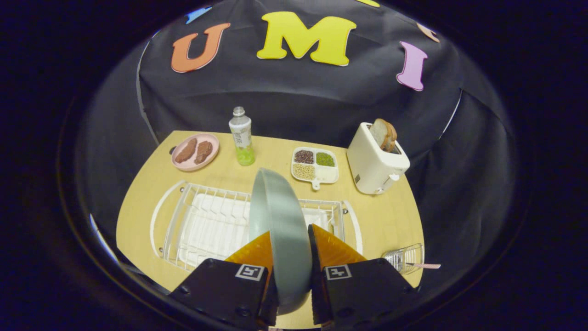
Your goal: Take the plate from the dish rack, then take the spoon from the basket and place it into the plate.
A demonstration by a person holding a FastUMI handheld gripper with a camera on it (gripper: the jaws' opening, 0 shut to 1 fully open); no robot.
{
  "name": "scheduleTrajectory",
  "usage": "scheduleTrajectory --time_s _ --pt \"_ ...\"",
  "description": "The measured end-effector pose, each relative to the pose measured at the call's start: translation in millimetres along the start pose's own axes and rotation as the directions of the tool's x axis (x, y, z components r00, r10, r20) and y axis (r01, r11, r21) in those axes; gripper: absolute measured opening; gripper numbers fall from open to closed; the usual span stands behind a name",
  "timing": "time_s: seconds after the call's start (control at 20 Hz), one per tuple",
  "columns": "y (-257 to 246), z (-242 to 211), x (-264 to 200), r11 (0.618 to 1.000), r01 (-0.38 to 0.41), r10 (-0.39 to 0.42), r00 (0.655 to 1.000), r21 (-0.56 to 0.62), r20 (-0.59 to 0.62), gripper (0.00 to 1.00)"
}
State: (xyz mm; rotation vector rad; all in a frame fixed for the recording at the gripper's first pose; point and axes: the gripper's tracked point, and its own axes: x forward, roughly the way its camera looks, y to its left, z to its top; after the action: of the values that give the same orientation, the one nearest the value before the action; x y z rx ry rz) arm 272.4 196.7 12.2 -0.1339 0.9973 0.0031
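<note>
Both tongs (290, 243) pinch grey plate (280, 230); edge-on, upright above rack (202, 220)

Light wooden table (381, 220) against draped black cloth wall (294, 105).

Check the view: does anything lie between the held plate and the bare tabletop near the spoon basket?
Nothing visible does. The hand-held gripper clamps the plate above the dish rack; bare table lies between rack and basket.
</note>
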Motion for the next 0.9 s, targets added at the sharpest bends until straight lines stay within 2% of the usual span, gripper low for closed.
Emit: scheduleTrajectory --time_s 0.25,0.5,0.7,0.8,0.9 --pt "-19.2 -59.3 -44.4 0.987 -0.155 0.155 0.988 0.039 0.006 0.34" --pt "-53.4 -137.6 -54.2 0.964 -0.227 0.231 0.973 0.137 -0.01 0.34" --pt "-62.4 -189.9 -46.1 0.908 -0.336 0.352 0.936 0.249 -0.02 0.34" --pt "-69.7 -217.1 -30.7 0.89 -0.345 0.369 0.929 0.298 -0.026 0.34" --pt "-66.1 -241.2 -14.5 0.851 -0.378 0.42 0.907 0.365 -0.041 0.34"
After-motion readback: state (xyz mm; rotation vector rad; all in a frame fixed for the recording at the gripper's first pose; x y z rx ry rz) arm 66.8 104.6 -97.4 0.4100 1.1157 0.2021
